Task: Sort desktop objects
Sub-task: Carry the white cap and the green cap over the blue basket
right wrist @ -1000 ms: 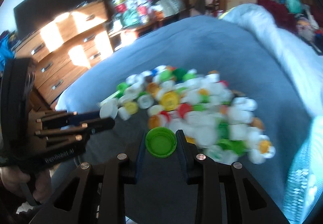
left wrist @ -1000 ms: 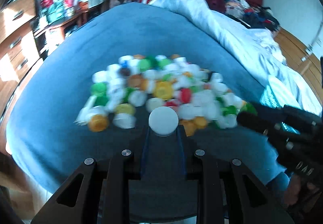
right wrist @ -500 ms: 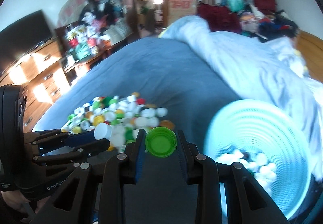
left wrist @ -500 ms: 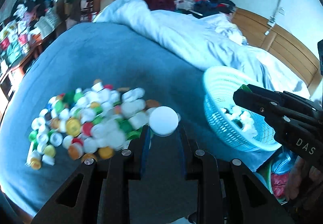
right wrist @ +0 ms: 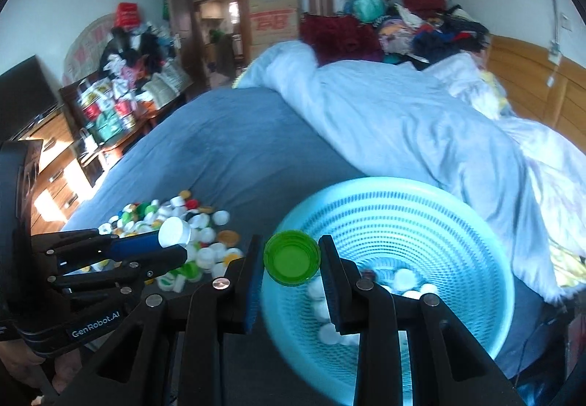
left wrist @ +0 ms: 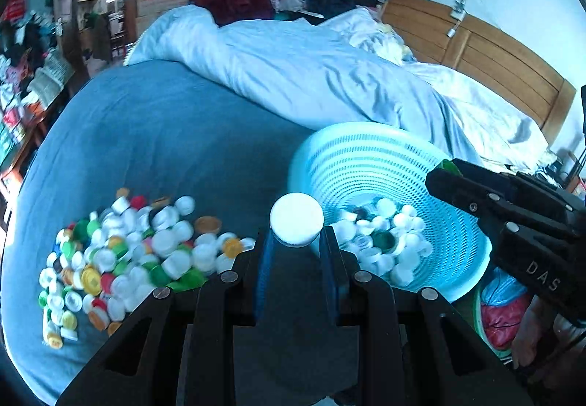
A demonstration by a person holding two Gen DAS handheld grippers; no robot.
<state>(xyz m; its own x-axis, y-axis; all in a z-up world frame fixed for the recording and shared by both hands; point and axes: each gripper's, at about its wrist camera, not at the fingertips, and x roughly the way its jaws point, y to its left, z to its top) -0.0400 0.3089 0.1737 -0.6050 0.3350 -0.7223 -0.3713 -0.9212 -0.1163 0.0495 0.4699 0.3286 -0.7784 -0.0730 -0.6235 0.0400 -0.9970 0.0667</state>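
Pale turquoise perforated plastic forms the round basket (right wrist: pixel 421 222) that sits on the blue bedspread (left wrist: pixel 164 135), near the edge of the bed, already holding a layer of mostly white caps. The left gripper (left wrist: pixel 296 241) is clenched on a round white plastic bottle cap (left wrist: pixel 296 222), which is pinched between its two pads and sits in line with the basket's near rim, not clearly over the bowl. The right gripper (right wrist: pixel 292 257) grasps a bright green plastic bottle cap (right wrist: pixel 292 257), its hollow side facing the camera, at the left edge of the basket's opening. The heap of loose mixed-colour bottle caps (left wrist: pixel 124 255) lies just beside the basket, on its left.

The main risk is a release made too soon: both caps look to be at the rim and not over the middle, so a cap let go here could strike the edge and bounce onto the bedspread or off the bed. The two grippers are also near each other, so they could knock together and jar a cap loose. The basket seems to tilt on the soft bedding, and a bump on its rim might tip it.

Both grippers point forward and downward, side by side, the left one reaching in from the heap side.
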